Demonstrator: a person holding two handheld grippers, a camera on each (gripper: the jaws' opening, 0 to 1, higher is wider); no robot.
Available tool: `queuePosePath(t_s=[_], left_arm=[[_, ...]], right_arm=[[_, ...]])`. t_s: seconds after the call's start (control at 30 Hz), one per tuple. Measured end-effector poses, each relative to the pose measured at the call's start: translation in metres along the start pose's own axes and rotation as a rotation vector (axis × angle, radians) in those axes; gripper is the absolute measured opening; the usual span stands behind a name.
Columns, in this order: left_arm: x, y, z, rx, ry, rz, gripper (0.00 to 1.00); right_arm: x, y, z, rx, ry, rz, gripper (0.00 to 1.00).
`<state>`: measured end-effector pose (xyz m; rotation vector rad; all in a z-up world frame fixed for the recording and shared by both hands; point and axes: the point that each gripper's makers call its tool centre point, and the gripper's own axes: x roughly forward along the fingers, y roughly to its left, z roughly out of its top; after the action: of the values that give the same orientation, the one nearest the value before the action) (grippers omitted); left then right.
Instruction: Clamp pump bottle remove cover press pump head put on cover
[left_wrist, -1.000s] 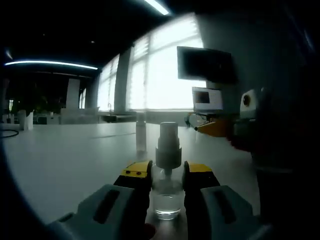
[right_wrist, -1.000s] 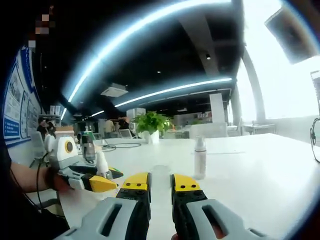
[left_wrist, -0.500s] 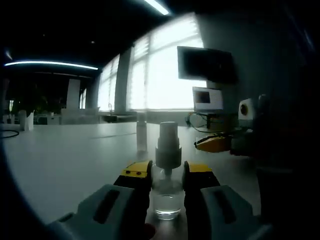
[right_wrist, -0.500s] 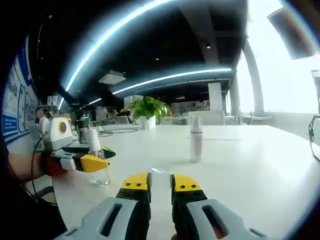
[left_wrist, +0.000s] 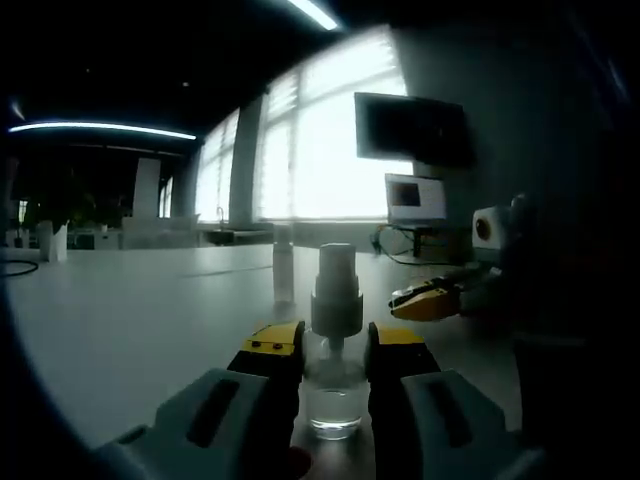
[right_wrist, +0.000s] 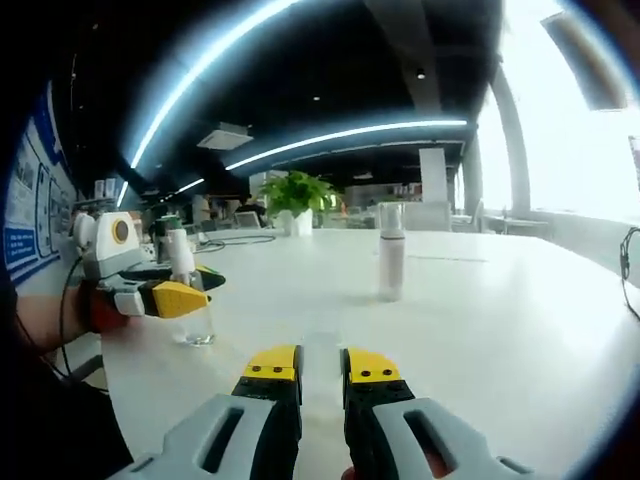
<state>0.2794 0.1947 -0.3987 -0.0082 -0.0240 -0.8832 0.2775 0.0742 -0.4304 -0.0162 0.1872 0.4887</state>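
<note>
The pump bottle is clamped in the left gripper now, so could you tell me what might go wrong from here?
1. The pump bottle is gripped low on its clear body, so a push on the pump head may tilt it.
2. The right gripper is shut with nothing in it and needs opening first.
3. The second bottle stands nearby and could be knocked.

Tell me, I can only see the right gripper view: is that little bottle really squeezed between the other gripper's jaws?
Observer: Yes. In the left gripper view, the left gripper has a jaw pressed on each side of the clear pump bottle, which stands upright on the white table.
Operator: Is there anything inside it?
Observer: A clear liquid seems to sit low in the bottle, under the white pump head.
Operator: What's behind my gripper?
Observer: Past the right gripper, a dark screen hangs high beside the bright windows.
</note>
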Motion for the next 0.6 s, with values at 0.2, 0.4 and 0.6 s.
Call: queuePosePath(t_s=[0.2,0.4,0.6], left_arm=[[0.0001,-0.0006,0.0003,0.001,0.0,0.0,0.16],[-0.0002,-0.0001,0.0002,0.0,0.0,0.0,0.16],[-0.0002,0.0004,0.0,0.0,0.0,0.0,0.16]], right_arm=[[-0.0002,0.0001,-0.0041,-0.004,0.02,0.006,0.11],[-0.0017,-0.0003,-0.0063,0.014,0.034,0.006,0.11],[-0.003,-0.0001,-0.008,0.015,0.045,0.016,0.11]])
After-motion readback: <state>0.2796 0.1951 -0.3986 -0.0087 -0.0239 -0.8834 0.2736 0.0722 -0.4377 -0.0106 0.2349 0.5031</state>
